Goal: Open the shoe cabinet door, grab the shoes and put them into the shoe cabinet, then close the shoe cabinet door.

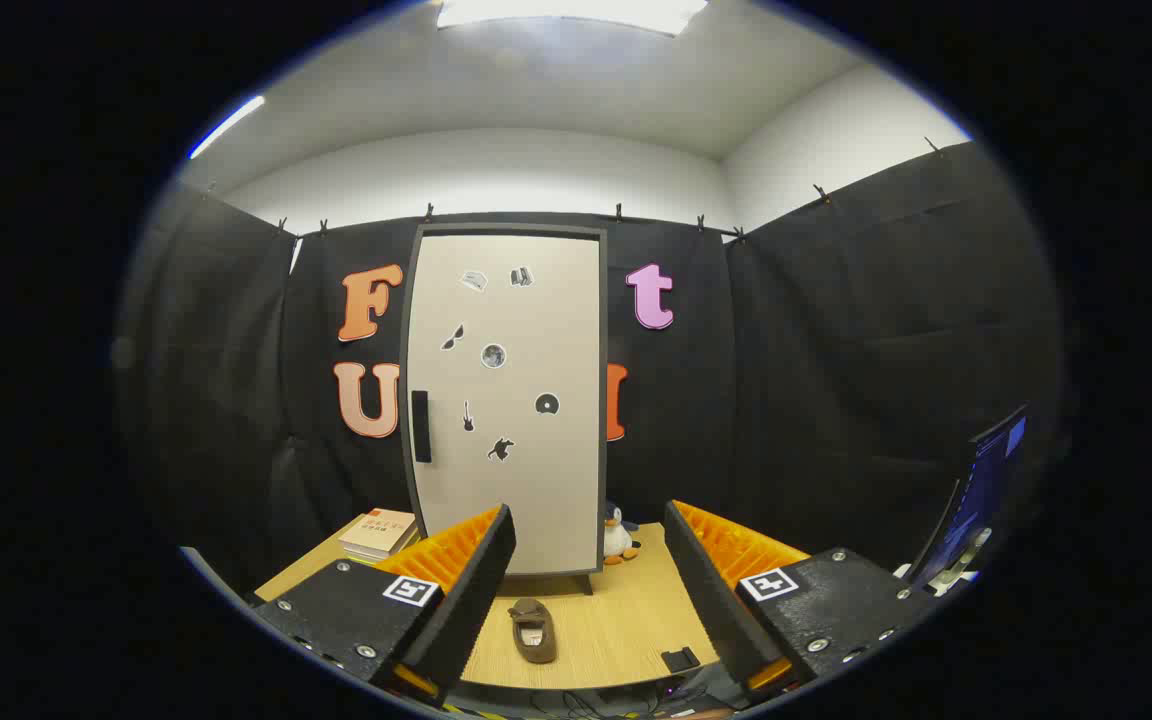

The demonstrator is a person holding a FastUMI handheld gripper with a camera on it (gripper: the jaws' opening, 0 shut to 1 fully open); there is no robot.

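Observation:
A tall beige shoe cabinet [506, 400] stands at the back of the wooden table [626, 620], its door shut, with a dark handle [421, 426] on the door's left edge and small stickers on its face. A brown shoe [533, 630] lies on the table in front of the cabinet, toe towards me. My gripper [588, 545] is open, held above the table's near side, with nothing between its fingers. The shoe lies below and between the fingers, and the cabinet stands well beyond them.
A stack of books [379, 533] lies left of the cabinet. A toy penguin [619, 535] stands at the cabinet's right foot. A small black object [680, 659] sits near the table's front edge. A monitor [981, 495] stands at the far right.

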